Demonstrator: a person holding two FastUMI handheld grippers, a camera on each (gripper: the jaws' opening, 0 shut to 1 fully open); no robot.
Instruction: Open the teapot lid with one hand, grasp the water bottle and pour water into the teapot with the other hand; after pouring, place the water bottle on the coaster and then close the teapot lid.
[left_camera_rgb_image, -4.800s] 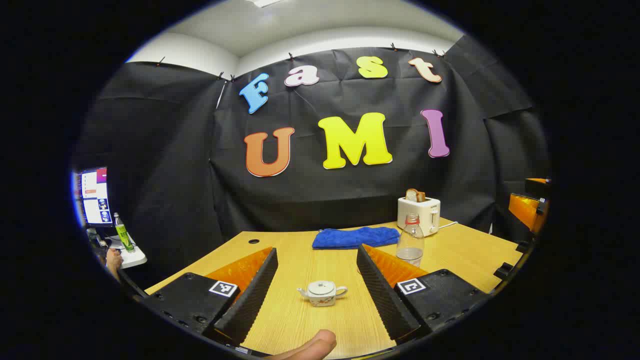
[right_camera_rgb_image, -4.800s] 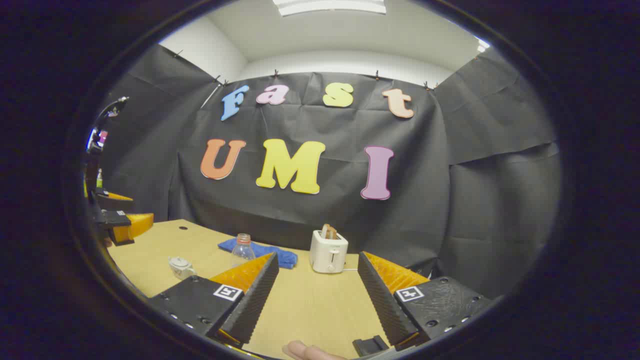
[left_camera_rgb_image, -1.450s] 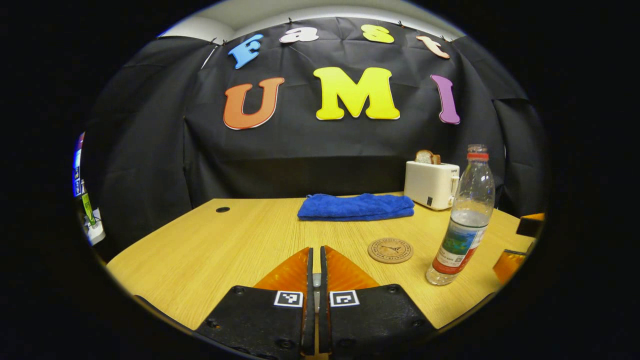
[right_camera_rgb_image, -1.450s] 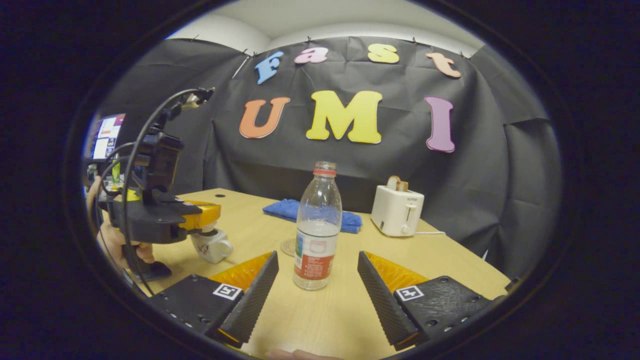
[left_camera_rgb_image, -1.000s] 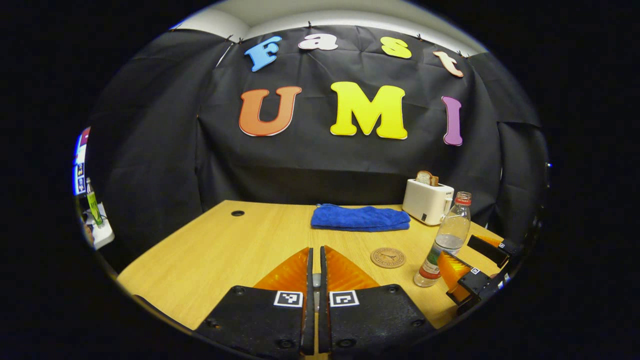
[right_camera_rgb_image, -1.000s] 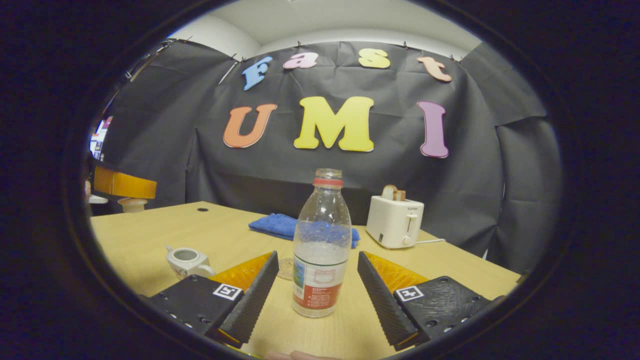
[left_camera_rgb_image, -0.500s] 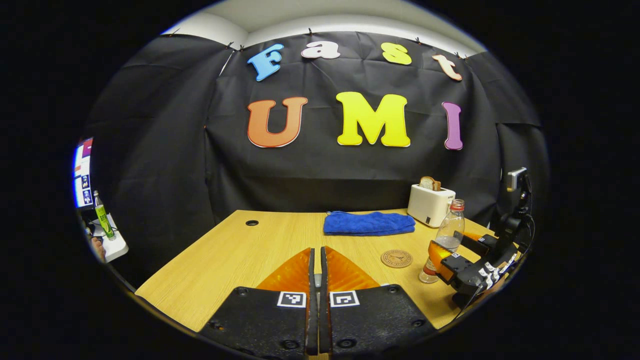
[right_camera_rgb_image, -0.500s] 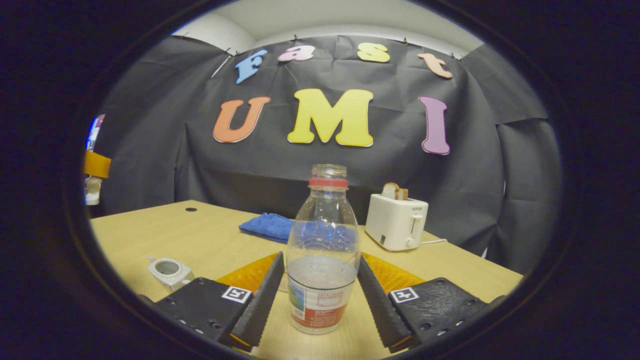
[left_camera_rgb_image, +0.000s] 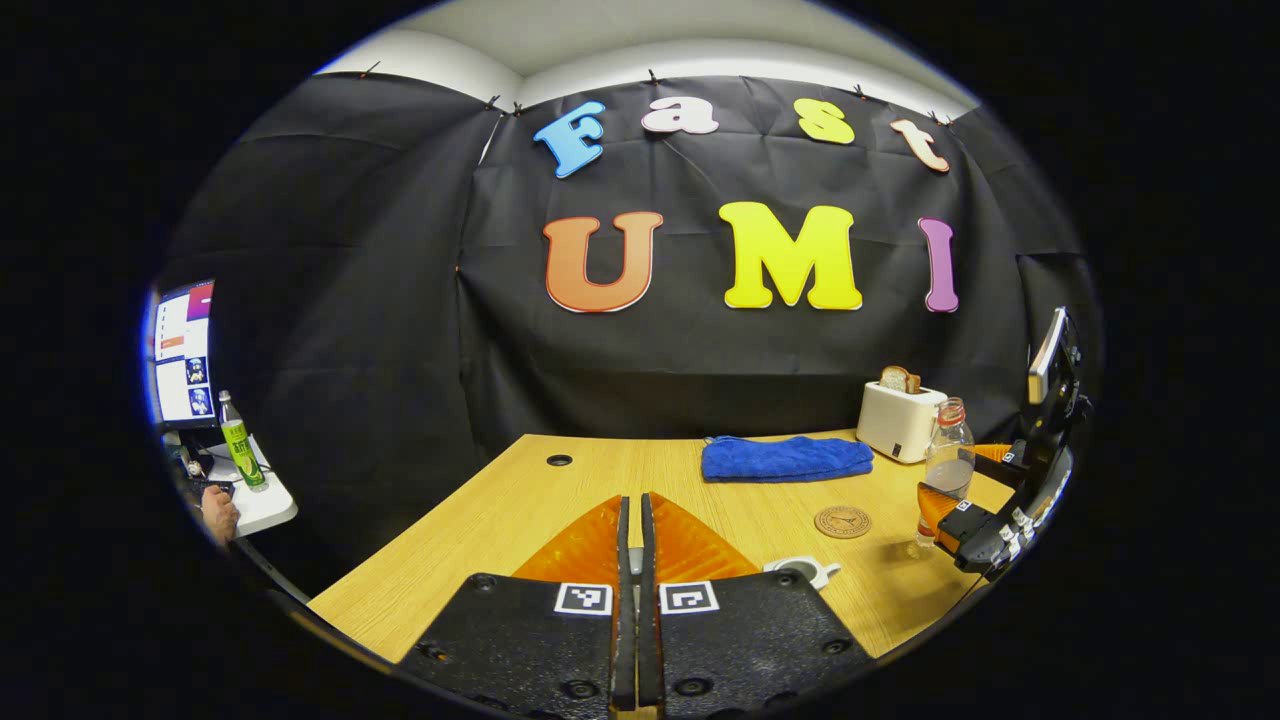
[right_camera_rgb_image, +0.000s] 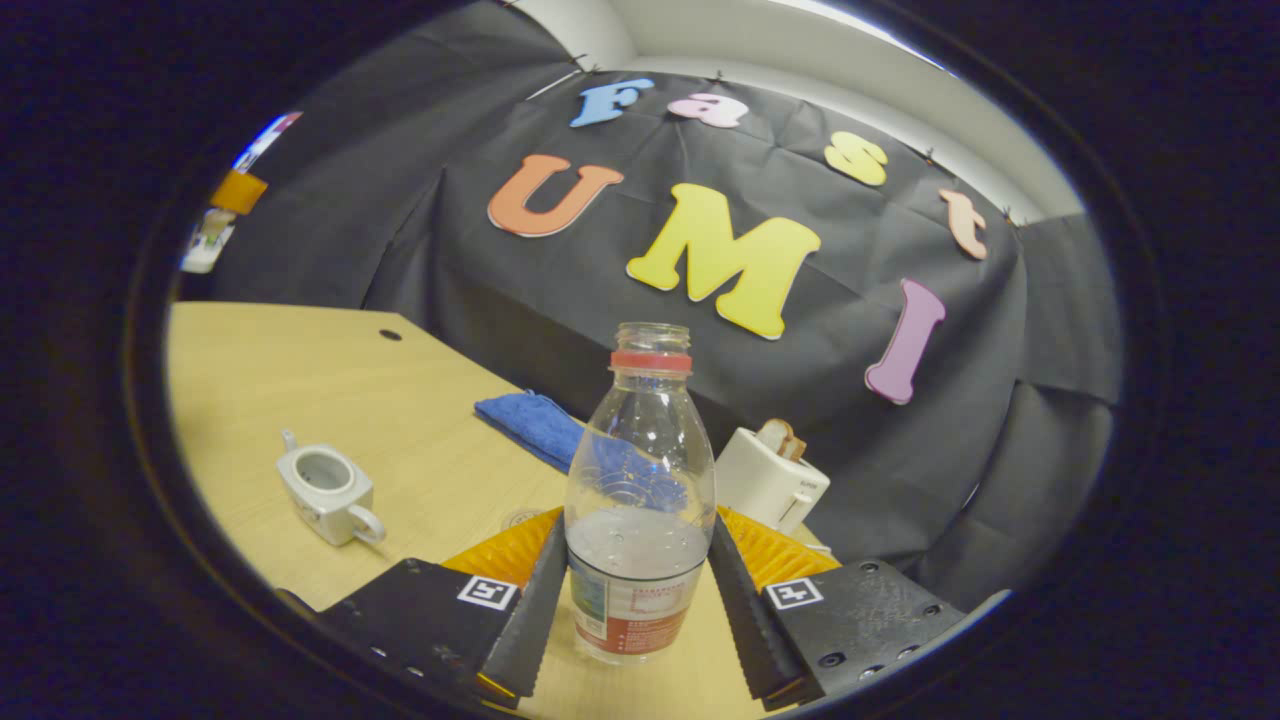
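Capless water bottle (right_camera_rgb_image: 640, 500) part-full, seemingly clamped, teapot (right_camera_rgb_image: 325, 492) lidless

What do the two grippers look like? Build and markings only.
Left gripper: two wedge-shaped fingers, each on a textured block with screw holes and a square black-and-white tag. Right gripper: same build and tags, with ribbed inner finger faces. In the left gripper view it carries a mounted module on top.
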